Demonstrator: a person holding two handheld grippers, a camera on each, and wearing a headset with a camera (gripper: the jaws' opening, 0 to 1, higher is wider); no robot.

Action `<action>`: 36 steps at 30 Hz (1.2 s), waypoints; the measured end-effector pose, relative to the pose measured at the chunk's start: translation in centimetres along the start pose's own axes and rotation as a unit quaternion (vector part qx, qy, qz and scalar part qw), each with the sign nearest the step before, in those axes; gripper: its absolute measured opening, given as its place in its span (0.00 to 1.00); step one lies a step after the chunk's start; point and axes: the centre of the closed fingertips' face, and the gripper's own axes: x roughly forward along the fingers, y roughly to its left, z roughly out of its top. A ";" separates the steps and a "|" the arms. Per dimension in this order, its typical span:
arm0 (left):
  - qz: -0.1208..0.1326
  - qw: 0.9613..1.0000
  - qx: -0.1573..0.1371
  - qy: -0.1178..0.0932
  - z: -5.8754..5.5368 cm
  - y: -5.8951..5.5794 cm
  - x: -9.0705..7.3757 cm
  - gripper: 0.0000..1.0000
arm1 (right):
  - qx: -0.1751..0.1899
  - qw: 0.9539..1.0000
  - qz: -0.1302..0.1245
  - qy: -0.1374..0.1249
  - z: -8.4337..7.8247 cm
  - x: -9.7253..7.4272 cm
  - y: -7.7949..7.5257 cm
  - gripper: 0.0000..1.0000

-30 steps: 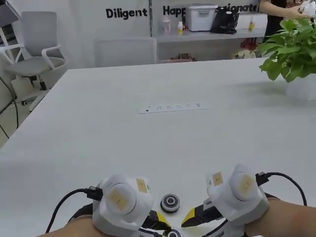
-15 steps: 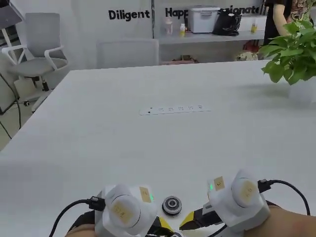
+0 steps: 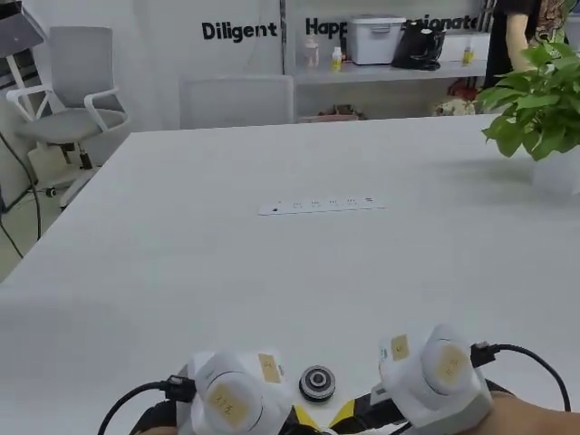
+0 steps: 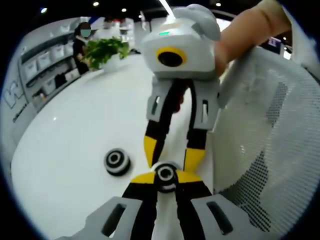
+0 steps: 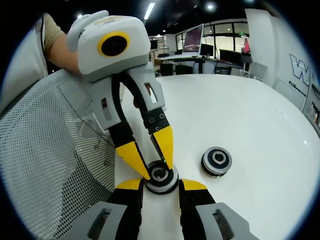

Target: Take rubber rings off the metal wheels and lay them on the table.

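Head view is looking forward and down from over the near edge of the table (image 3: pixel 181 254), taking in its full length out to the shelf (image 3: pixel 381 63). Left gripper (image 4: pixel 166 178) view is riding low and close over the tabletop, facing the right gripper (image 4: pixel 171 162) head-on, with the plant (image 4: pixel 102 50) far behind. Right gripper view is facing the opposite way, equally near. Both gripper views are sharing the pinched wheel (image 4: pixel 166 174). All three are sharing the loose wheel (image 4: pixel 117 162). Head and left gripper views are sharing the plant.
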 end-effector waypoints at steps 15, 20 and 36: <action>0.001 1.000 -0.002 -0.003 0.0 -0.1 0.0 0.13 | 0.012 1.000 0.007 0.003 -0.6 -0.7 0.0 0.19; 0.001 1.000 -0.001 -0.004 0.0 -0.1 -0.1 0.13 | 0.016 1.000 0.010 0.004 -0.6 -0.9 0.1 0.16; 0.002 1.000 -0.003 -0.004 -0.1 -0.1 -0.1 0.13 | 0.019 1.000 0.006 0.014 -1.1 -1.3 -0.4 0.01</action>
